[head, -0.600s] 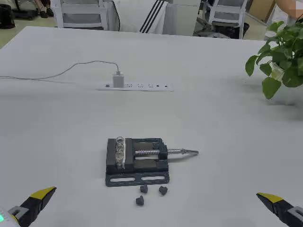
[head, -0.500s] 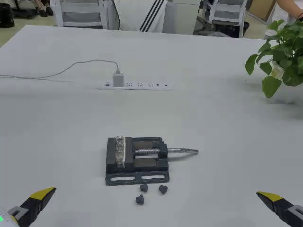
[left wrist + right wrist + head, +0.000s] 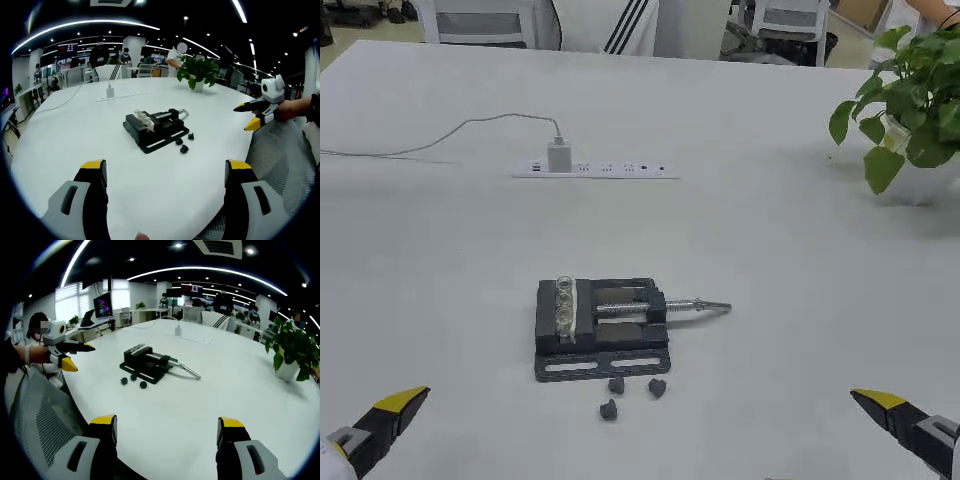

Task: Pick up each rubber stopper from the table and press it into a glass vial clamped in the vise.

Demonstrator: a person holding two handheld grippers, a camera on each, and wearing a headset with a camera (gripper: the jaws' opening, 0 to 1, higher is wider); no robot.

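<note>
**Both grippers empty, no stopper picked up yet**

At the desk's near left corner in the head view, the left gripper (image 3: 167, 167) hovers with its yellow-tipped jaws spread wide and nothing between them, as its own view shows. It is well apart from the work.

Toward the middle of the desk (image 3: 800, 260), nearer its front edge than its far one, stands the vise (image 3: 603, 335). The glass vials (image 3: 564, 305) are clamped in a row at its left end, and their mouths look unplugged, though they are too small to be sure. The vise's screw handle juts out to the right.

Just in front of the vise, between it and the desk's near edge, three rubber stoppers (image 3: 616, 384) lie loose in a small cluster, apart from each other.

At the near right corner the right gripper (image 3: 167, 422) also stands wide open and empty, well apart from the stoppers.

The step in hand looks like the approach to the first stopper. The next move calls for lowering one gripper over a single stopper, with the jaws straddling it, and closing on it without knocking its neighbours.

Against the earlier frame, the whole head view has shifted, which is the camera's move. The vise, vials and stoppers keep the same layout, and both grippers stay at the near corners.
</note>
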